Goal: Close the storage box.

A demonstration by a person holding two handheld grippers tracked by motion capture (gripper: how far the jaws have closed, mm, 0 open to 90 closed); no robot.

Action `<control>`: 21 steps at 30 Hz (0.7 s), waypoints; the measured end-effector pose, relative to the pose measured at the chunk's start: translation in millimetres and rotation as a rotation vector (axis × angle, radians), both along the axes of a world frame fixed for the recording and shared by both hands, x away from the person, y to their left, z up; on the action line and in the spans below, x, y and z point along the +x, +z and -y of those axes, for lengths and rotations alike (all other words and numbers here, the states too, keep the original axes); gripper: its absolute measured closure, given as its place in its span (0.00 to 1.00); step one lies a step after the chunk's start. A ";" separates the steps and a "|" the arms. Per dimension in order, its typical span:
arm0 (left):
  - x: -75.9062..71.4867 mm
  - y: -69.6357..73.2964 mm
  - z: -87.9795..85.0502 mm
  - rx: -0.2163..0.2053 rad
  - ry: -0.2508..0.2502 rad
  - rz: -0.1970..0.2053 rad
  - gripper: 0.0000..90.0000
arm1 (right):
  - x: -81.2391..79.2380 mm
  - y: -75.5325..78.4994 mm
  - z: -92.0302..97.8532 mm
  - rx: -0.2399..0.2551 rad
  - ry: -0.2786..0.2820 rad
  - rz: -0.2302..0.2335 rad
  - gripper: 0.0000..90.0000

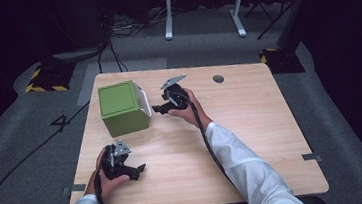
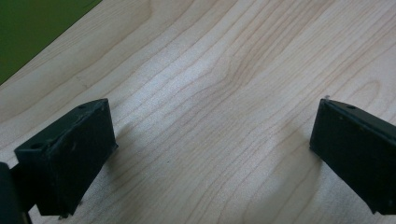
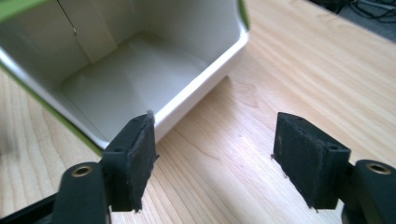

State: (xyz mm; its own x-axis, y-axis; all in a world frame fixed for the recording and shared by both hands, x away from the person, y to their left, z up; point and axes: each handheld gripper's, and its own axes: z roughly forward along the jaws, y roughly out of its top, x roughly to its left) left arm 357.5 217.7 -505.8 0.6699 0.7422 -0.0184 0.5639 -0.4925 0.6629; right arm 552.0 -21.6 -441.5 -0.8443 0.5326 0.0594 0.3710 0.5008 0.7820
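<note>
Green box point(image 1: 123, 107) lay on its side near the table's point(image 1: 251, 125) far left edge, white mouth facing my right gripper point(image 1: 159, 108), jaws apart and empty just beside its rim, my left gripper point(image 1: 136, 171) wide open, empty, over bare wood by the near edge.

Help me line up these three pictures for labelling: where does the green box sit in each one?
High view: the green box lies on its side at the table's left-centre, left of the right gripper.
Left gripper view: a green corner of it at top left.
Right gripper view: its white inside opens toward the camera, upper left.
Shared landmark: the pale wooden table.
</note>
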 end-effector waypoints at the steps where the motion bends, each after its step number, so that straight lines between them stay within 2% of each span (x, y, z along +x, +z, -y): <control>1: 0.0 -0.1 0.1 -0.001 0.001 0.000 0.00 | -0.4 1.3 4.1 0.004 -0.001 0.005 0.33; 4: 0.2 0.0 -0.4 0.001 -0.004 0.000 0.00 | -3.1 4.7 20.8 -0.013 -0.018 0.011 0.31; 5: 0.1 0.0 -0.5 0.001 -0.005 0.000 0.00 | -6.2 6.7 31.8 -0.037 -0.019 0.025 0.29; 9: -0.3 -0.1 -0.9 -0.001 -0.006 0.000 0.00 | -12.2 12.5 47.5 -0.097 -0.024 0.044 0.27; 16: -0.2 0.0 -0.8 -0.001 -0.006 0.000 0.00 | -27.6 30.5 80.5 -0.132 -0.026 0.078 0.26; 21: 0.2 0.1 -0.9 0.002 -0.007 0.002 0.00 | -37.9 35.6 98.0 -0.177 -0.022 0.090 0.25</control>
